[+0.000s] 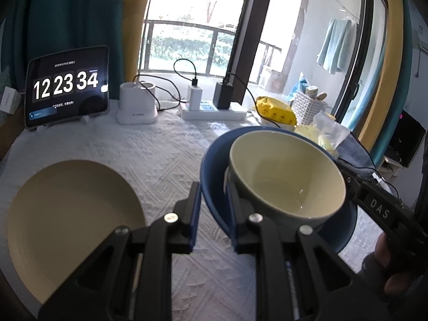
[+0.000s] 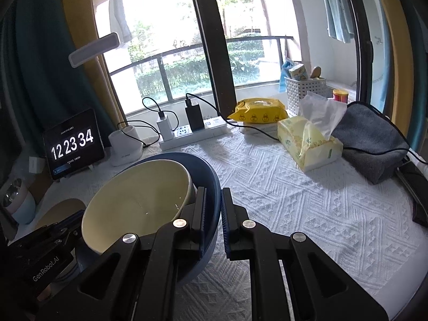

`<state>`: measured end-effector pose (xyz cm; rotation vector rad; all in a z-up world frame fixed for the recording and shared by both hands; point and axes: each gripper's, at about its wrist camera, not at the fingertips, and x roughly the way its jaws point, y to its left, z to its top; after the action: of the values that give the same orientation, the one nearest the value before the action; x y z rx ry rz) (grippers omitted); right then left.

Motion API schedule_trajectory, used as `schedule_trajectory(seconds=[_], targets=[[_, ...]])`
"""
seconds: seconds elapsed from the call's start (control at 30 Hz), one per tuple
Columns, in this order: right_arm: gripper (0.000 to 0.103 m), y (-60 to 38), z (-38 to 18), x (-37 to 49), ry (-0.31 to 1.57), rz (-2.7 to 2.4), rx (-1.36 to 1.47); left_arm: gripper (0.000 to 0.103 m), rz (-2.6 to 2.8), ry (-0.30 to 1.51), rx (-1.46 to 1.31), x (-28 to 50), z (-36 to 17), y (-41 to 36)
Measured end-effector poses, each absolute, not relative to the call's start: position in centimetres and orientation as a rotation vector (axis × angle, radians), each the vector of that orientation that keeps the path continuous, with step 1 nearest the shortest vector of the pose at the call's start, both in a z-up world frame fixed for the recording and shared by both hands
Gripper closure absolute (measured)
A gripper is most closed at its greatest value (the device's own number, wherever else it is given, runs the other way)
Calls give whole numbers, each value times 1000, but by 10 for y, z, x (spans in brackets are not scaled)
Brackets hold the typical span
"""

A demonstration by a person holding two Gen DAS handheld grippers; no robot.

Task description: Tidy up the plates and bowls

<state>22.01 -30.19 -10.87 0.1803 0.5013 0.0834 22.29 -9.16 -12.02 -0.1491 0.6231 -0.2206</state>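
A cream-lined grey bowl (image 1: 286, 176) sits tilted inside a blue bowl (image 1: 214, 165). My left gripper (image 1: 212, 208) has its jaws on either side of the blue bowl's near rim. My right gripper (image 2: 212, 211) is shut on the blue bowl's (image 2: 211, 182) other rim and holds it tilted, with the cream bowl (image 2: 139, 198) inside. A cream plate (image 1: 72, 224) lies flat on the white tablecloth at the left; its edge shows in the right wrist view (image 2: 64, 208).
At the table's back stand a tablet clock (image 1: 67, 85), a lamp base (image 1: 137, 103) and a power strip (image 1: 214, 109) with chargers. A yellow wipes pack (image 2: 258, 111), tissue box (image 2: 307, 141), white basket (image 2: 306, 91) and grey cloth (image 2: 371, 139) fill the back right.
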Motion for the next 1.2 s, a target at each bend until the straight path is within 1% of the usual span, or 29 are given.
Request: schedule_trajectory(seconds=[1.2], targets=[[90, -239, -77, 222, 470, 172, 121, 85, -136, 535, -222, 201, -94, -26]])
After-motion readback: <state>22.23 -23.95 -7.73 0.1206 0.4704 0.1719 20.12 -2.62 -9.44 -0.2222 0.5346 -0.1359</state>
